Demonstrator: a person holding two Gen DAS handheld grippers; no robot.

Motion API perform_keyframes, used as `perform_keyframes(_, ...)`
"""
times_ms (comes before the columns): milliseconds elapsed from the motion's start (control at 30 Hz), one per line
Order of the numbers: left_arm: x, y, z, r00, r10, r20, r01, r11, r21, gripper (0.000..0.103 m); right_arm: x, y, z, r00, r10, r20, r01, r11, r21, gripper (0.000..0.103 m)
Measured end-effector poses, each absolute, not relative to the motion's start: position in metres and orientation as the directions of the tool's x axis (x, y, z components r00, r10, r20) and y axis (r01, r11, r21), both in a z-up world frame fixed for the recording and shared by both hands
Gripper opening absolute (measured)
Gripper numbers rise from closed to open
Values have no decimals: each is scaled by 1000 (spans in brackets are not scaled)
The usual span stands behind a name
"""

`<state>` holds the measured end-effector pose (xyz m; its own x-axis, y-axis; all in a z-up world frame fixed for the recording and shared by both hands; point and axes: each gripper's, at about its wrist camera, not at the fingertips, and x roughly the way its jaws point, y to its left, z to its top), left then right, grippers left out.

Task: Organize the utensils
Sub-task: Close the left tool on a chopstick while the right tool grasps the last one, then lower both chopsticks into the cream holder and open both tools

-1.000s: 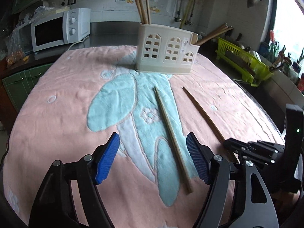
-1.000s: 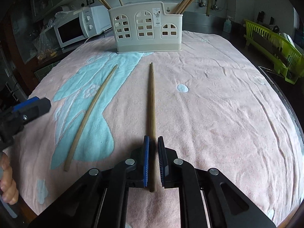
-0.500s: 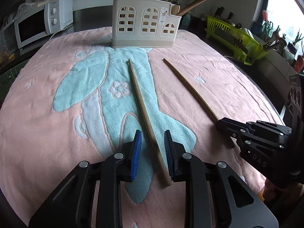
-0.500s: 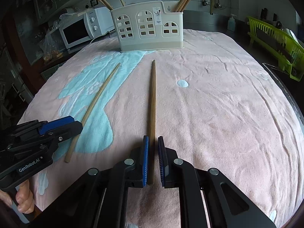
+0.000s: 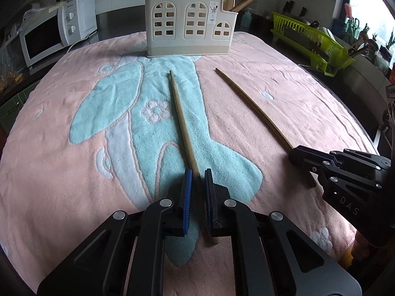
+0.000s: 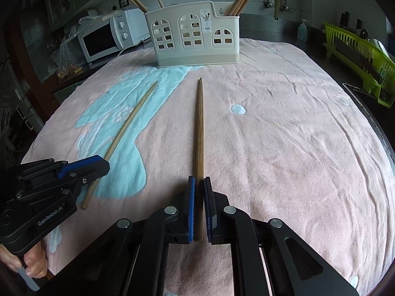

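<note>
Setting: kitchen counter covered by one pink towel [image 5: 284, 93] with a blue rabbit pattern; one white microwave [image 5: 56, 32] stood at the back left and one green dish rack [image 5: 313, 39] at the back right.
Holder: one cream utensil holder [image 5: 188, 28] stood upright at the far edge of the towel, with several chopsticks leaning inside at each end; the exact number could not be told.
Loose chopsticks: two lay on the towel, side by side and apart, both pointing toward the holder.
Left gripper [image 5: 197, 192]: its blue pads were closed onto the near end of the lighter chopstick [image 5: 181, 120], which lay on the blue pattern.
Right gripper [image 6: 199, 204]: it was clamped on the near end of the darker chopstick [image 6: 199, 128], which lay on the pink part.
</note>
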<state>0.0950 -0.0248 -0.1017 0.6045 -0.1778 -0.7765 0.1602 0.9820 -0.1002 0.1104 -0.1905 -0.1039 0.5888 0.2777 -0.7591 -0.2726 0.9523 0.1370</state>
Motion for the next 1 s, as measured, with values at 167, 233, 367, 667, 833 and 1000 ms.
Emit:
perform_keyframes(167,93,-19,-92,618,-184,-764,165,981,-103,7,106,-194,-93,618,277,-736,-268,954,134,7)
perform_keyframes(233,91,-14,-82,638,-196,-745,168,979,-114,6,103,-196,-84,639,278,-718,-270,954,130,7)
perform_keyframes(367,87,-7,-59,685,-211,-698,174,977,-124,5,98,-201,-57,686,288,-668,-281,952,122,7)
perform_keyframes(667,104,4,-14,754,-233,-614,195,972,-128,5,114,-206,-1,770,309,-558,-306,946,102,7)
perform_keyframes(833,123,10,4,770,-243,-590,201,970,-137,5,134,-205,23,784,332,-525,-335,938,92,7)
perform_keyframes(1000,144,17,23,777,-257,-575,205,966,-155,5,159,-207,55,780,366,-507,-378,922,84,7)
